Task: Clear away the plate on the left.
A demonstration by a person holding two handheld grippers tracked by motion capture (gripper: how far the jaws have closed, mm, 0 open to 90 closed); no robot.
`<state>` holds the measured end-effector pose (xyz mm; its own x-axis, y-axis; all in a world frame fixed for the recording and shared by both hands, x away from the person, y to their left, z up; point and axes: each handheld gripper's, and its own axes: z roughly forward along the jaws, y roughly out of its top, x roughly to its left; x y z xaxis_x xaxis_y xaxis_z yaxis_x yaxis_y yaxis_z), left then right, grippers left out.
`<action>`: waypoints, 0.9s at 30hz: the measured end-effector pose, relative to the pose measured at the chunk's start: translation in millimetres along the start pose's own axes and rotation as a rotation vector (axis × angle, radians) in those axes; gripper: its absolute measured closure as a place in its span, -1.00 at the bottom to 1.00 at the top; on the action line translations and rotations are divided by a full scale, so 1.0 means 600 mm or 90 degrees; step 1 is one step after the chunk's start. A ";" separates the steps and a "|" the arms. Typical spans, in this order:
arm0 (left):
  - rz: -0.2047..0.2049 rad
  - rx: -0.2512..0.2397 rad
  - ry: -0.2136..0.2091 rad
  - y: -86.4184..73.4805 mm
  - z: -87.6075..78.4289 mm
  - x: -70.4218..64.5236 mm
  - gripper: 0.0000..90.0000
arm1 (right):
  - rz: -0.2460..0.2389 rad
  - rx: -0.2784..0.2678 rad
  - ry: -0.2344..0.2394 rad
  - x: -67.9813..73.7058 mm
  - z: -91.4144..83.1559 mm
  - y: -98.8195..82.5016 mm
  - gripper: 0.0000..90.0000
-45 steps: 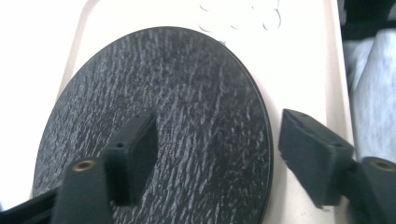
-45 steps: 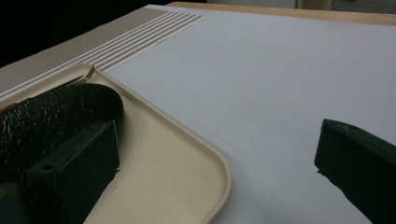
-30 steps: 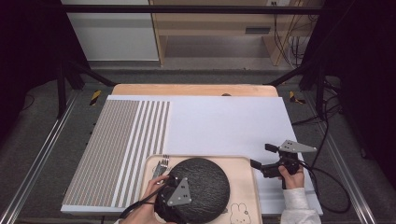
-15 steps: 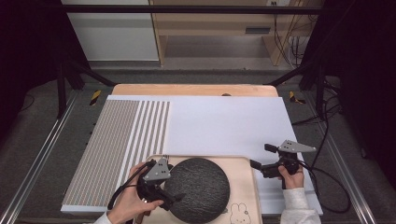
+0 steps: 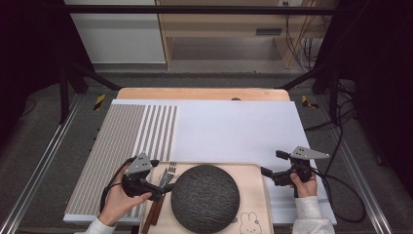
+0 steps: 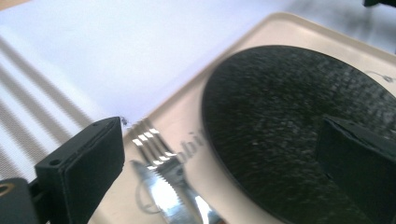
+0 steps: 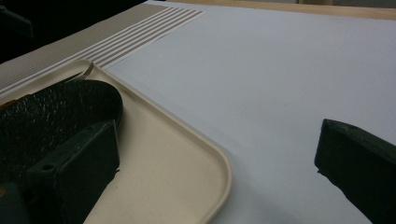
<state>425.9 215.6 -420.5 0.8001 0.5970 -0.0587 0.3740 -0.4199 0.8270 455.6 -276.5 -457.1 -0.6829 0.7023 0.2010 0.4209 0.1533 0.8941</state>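
Leftward off the round black textured plate (image 5: 205,197), my left gripper (image 5: 158,191) now hovers open over the silver fork and knife (image 5: 165,181), their long axes pointing away from me; my right gripper (image 5: 271,163) waits open.

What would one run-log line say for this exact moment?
left hand-held gripper: open over steel fork and knife | round black textured plate: on beige plastic tray | right hand-held gripper: open, beside tray

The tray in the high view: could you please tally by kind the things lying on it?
On the tray:
Plate, dark round: 1
Fork: 1
Knife: 1
Total: 3
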 end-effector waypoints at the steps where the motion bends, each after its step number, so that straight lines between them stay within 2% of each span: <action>1: -0.006 -0.004 0.005 -0.003 -0.003 0.006 -0.96 | 0.000 0.000 0.000 0.000 0.000 0.000 -0.99; 6: -0.040 -0.017 0.025 -0.021 -0.016 0.035 -0.96 | 0.002 0.002 0.002 0.000 0.000 0.000 -0.99; 15: -0.073 -0.047 0.067 -0.054 -0.033 0.081 -0.96 | -0.001 0.008 0.005 -0.001 0.001 -0.001 -0.99; 21: -0.073 -0.063 0.062 -0.074 -0.034 0.104 -0.96 | 0.001 0.007 0.004 -0.001 0.000 -0.001 -0.99; 25: -0.067 -0.089 0.066 -0.080 -0.040 0.117 -0.96 | 0.000 0.010 0.005 -0.001 0.001 -0.002 -0.99; 27: -0.069 -0.088 0.073 -0.083 -0.042 0.121 -0.96 | 0.002 0.013 0.005 -0.002 0.002 -0.003 -0.99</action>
<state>453.7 297.0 -452.0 0.6972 0.7105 -0.0951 0.3810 -0.2549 0.8887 456.4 -276.6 -459.2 -0.6861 0.6974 0.2070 0.4353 0.1656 0.8849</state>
